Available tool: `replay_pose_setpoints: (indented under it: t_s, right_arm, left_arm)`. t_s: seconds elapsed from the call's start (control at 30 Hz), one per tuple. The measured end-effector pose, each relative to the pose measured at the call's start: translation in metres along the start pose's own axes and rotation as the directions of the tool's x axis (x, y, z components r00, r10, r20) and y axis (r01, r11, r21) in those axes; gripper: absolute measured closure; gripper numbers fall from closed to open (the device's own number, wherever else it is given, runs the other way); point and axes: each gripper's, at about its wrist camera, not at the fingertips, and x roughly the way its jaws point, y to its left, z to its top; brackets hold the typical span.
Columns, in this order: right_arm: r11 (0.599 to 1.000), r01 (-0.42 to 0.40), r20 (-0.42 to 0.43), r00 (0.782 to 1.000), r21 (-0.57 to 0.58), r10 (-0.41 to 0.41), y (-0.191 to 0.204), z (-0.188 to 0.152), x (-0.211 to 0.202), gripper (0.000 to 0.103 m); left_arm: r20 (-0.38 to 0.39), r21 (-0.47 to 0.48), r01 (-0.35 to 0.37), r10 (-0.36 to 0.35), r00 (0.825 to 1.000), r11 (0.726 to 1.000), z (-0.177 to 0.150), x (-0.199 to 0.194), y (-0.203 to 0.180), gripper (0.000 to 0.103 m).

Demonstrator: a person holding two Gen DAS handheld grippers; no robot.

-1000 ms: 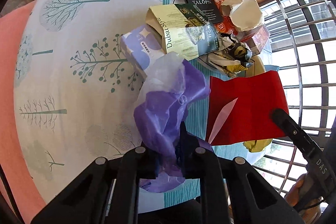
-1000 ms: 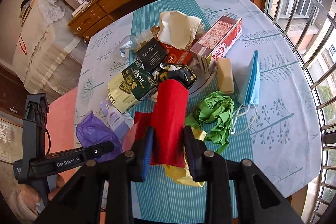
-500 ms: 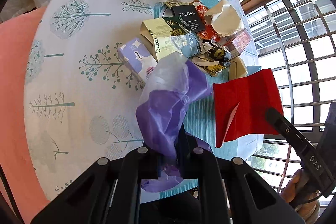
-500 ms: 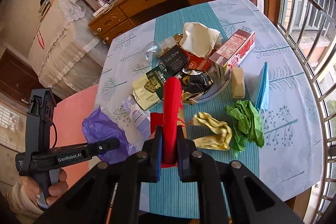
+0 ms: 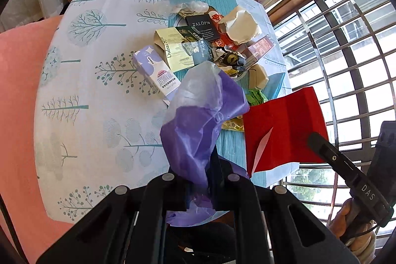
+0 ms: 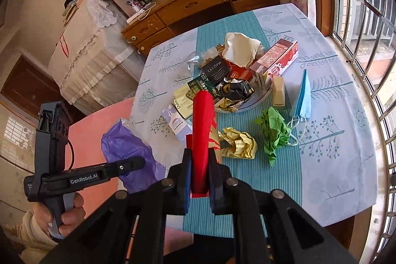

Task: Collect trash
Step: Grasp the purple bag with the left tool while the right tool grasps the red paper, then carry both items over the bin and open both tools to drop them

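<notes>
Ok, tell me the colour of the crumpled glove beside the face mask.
Green glove; right wrist view shows it best.

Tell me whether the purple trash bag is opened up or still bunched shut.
Bunched shut. The purple bag hangs crumpled from the left gripper, which is shut on it, and no open mouth shows in either view.

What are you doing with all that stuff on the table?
A person is collecting trash with two handheld grippers. The left gripper is shut on a purple plastic bag, lifted above the table. The right gripper is shut on a red paper envelope. Boxes, wrappers, a crumpled yellow paper and a blue face mask lie uncollected.
</notes>
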Motion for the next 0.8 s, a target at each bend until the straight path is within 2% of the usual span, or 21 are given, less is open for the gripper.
replay_pose_setpoints:
  t_s: [0.2, 0.47, 0.63, 0.8]
  right_arm:
    - [0.994, -0.056, -0.009, 0.998, -0.096, 0.055, -0.011, -0.02, -0.028, 0.092]
    - [0.972, -0.143, -0.104, 0.987, -0.187, 0.125, -0.062, -0.074, -0.062, 0.092]
    - [0.959, -0.169, -0.193, 0.973, -0.226, 0.125, -0.087, -0.127, -0.06, 0.092]
    - [0.968, -0.172, -0.276, 0.954, -0.183, 0.118, -0.107, -0.172, -0.044, 0.092]
  left_arm:
    - [0.061, -0.038, -0.028, 0.03, 0.998, 0.999, -0.039, -0.012, -0.025, 0.094]
    - [0.129, -0.147, -0.038, 0.058, 0.99, 0.988, -0.135, -0.009, -0.076, 0.094]
    - [0.133, -0.184, -0.017, 0.042, 0.99, 0.983, -0.195, 0.009, -0.097, 0.094]
    - [0.094, -0.183, -0.071, 0.089, 0.992, 0.981, -0.24, 0.032, -0.104, 0.094]
